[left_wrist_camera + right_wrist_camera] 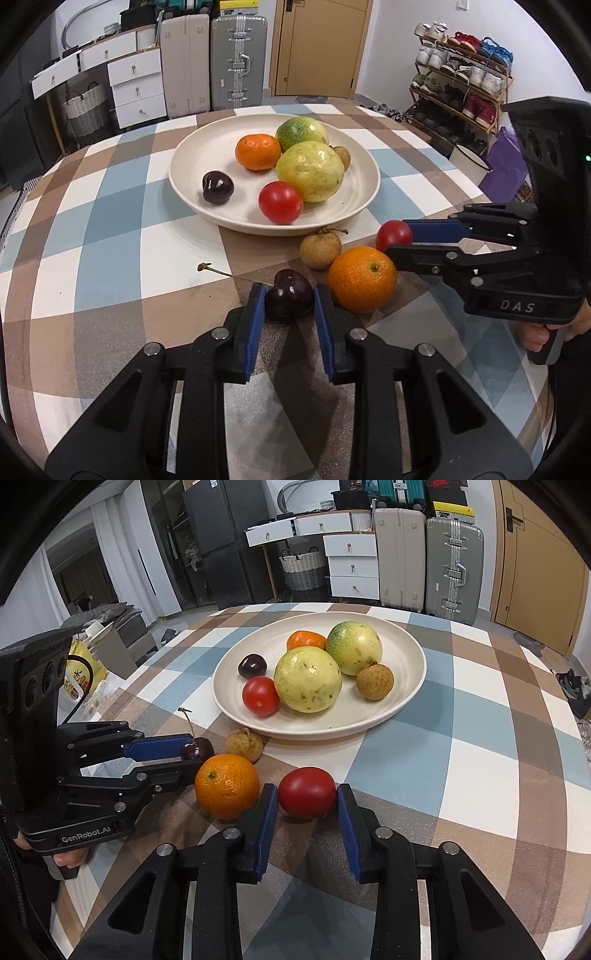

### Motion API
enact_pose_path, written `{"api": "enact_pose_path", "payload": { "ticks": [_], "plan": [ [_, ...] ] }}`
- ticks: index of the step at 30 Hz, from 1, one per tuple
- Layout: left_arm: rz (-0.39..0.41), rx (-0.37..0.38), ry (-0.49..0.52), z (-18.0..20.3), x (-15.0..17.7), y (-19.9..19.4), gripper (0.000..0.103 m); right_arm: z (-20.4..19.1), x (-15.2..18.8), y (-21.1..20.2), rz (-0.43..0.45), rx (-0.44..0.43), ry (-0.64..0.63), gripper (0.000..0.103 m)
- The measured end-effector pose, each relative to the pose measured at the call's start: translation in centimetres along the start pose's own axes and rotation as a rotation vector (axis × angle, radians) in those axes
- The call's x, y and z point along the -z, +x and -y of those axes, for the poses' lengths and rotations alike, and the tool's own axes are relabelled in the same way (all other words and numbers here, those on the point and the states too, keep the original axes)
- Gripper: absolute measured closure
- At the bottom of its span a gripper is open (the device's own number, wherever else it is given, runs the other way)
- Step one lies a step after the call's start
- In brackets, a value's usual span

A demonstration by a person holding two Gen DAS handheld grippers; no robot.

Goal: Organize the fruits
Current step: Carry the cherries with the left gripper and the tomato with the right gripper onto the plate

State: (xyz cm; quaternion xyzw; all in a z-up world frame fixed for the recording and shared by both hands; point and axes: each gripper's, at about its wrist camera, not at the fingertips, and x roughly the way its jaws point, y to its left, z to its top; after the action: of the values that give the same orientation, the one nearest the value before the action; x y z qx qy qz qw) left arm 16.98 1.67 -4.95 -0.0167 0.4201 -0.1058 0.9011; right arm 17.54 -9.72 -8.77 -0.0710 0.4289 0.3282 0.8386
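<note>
Checked cloth covers the table (110,229), with a cream plate (192,147) of fruit at its far middle. From the left wrist view, the left gripper (289,301) is clenched on a dark cherry (290,298) resting on the cloth near the camera; its long stem trails left. An orange (362,278) sits touching the right pad, so lifting could nudge it and set it rolling toward the longan (320,248) beyond.

From the right wrist view, the right gripper (307,801) grasps a red tomato (306,792), still on the cloth, right of the orange. The smooth, round skin could slip from the pads, and both hands heading for one plate might collide.
</note>
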Motion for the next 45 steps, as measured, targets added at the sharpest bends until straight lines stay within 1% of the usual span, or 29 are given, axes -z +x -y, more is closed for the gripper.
{"api": "enact_pose_path", "payload": {
  "ticks": [4, 10, 24, 29, 34, 40, 45],
  "plan": [
    [0.018, 0.000, 0.005, 0.1, -0.1, -0.5, 0.079, 0.0, 0.0, -0.1, 0.005, 0.003, -0.002, 0.070],
    [0.050, -0.009, -0.016, -0.4, -0.2, -1.6, 0.079, 0.1, -0.2, -0.5, 0.025, 0.003, 0.001, 0.070],
    [0.159, -0.038, -0.064, -1.5, -1.3, -5.0, 0.079, 0.7, -1.3, -3.8, 0.140, -0.005, 0.032, 0.070],
    [0.189, -0.067, -0.068, -1.3, -2.2, -6.4, 0.079, 0.9, -2.5, -5.4, 0.164, 0.004, 0.024, 0.070],
    [0.220, -0.078, -0.075, -1.2, -3.5, -7.8, 0.079, 0.7, -3.8, -6.7, 0.190, 0.013, 0.010, 0.070],
    [0.243, -0.083, -0.066, -0.8, -5.4, -8.1, 0.079, 0.8, -5.5, -7.7, 0.234, 0.017, 0.043, 0.070],
    [0.256, -0.090, -0.050, -0.4, -7.4, -8.0, 0.079, 0.8, -6.4, -7.5, 0.251, 0.023, 0.075, 0.070]
  ]
}}
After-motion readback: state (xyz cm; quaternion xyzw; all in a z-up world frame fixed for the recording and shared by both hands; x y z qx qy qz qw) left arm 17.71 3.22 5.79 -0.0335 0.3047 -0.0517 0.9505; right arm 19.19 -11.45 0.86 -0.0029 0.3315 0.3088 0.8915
